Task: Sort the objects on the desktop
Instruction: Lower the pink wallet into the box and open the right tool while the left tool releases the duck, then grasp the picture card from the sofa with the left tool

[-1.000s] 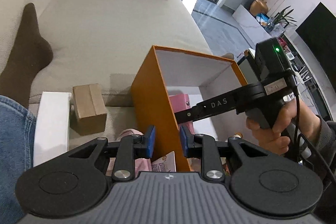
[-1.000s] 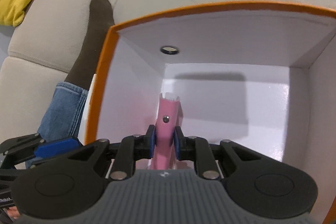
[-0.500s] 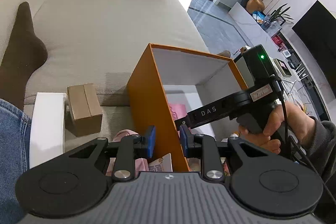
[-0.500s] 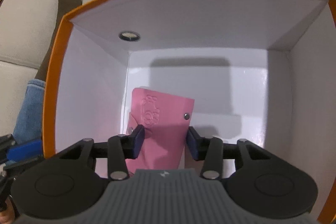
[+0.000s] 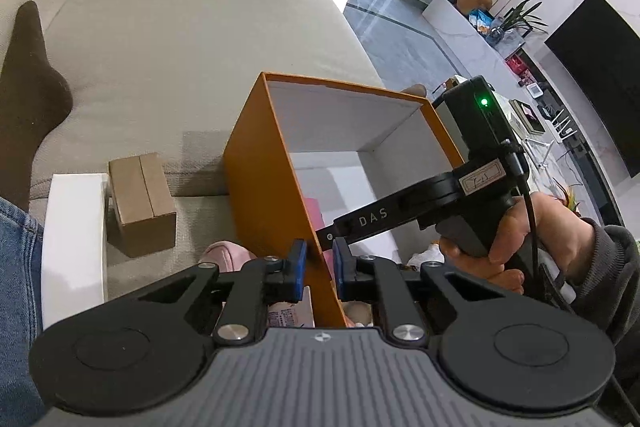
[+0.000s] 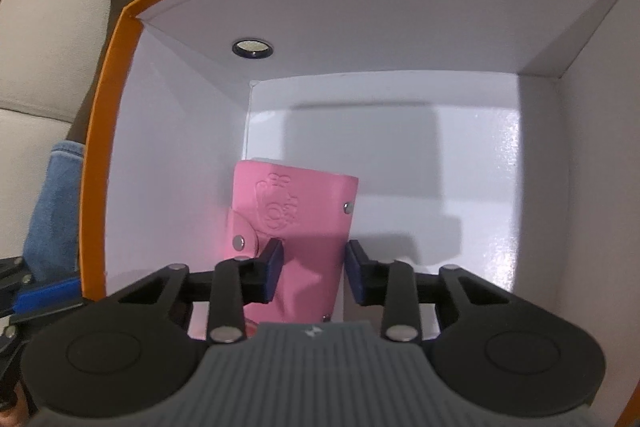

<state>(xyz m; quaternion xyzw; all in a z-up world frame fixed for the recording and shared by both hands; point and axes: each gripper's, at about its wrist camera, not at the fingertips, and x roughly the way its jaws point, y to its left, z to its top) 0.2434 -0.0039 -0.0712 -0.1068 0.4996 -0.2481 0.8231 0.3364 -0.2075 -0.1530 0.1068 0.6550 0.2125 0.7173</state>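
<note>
An orange box (image 5: 264,179) with a white inside stands on the sofa. My left gripper (image 5: 319,267) is shut on its near side wall, one blue pad on each face. A pink snap case (image 6: 296,211) lies on the box floor, leaning toward the left wall. My right gripper (image 6: 314,273) hangs inside the box just above the case. Its jaws are closing, but the pads stand clear of the case's sides. In the left wrist view a hand (image 5: 520,239) holds the right gripper's handle over the box's right edge.
A small brown carton (image 5: 140,203) and a white flat box (image 5: 74,247) sit left of the orange box. A pink soft item (image 5: 224,255) lies by its near corner. A person's leg in jeans with a brown sock (image 5: 28,87) rests on the sofa.
The right gripper let go of the pink case, which dropped from upright between the pads to lying on the box floor. The jaws spread wide, then narrowed a little. The left gripper stayed on the wall.
</note>
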